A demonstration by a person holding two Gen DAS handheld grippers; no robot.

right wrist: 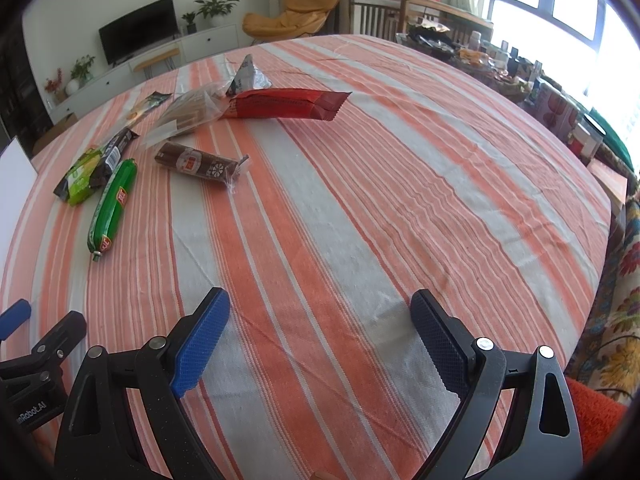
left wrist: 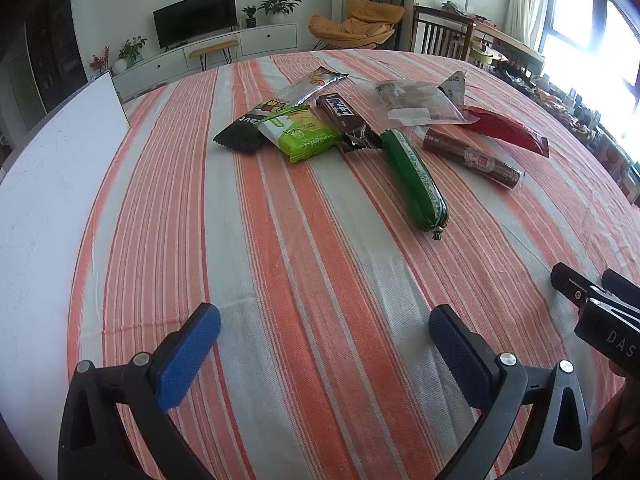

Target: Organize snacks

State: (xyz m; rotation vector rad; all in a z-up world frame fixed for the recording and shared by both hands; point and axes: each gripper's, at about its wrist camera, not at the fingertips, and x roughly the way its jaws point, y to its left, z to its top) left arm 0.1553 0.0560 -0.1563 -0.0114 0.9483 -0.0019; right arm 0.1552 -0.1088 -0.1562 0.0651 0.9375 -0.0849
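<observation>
Several snacks lie in a loose group on the striped tablecloth point(left wrist: 304, 264). A green sausage point(left wrist: 414, 178) point(right wrist: 113, 202) lies nearest. Beside it are a brown roll point(left wrist: 472, 157) point(right wrist: 198, 162), a red packet point(left wrist: 508, 131) point(right wrist: 286, 105), a clear bag point(left wrist: 416, 104) point(right wrist: 188, 114), a dark chocolate bar point(left wrist: 346, 120) point(right wrist: 110, 156) and a light green packet point(left wrist: 302, 136) point(right wrist: 80, 180). My left gripper point(left wrist: 324, 340) is open and empty, well short of the snacks. My right gripper point(right wrist: 320, 340) is open and empty over bare cloth.
A white board point(left wrist: 52, 184) lies along the table's left side. The right gripper's body point(left wrist: 600, 308) shows at the left view's right edge. A cluttered side table point(right wrist: 520, 68) stands beyond the table's right edge. A TV, plants and a yellow chair stand behind.
</observation>
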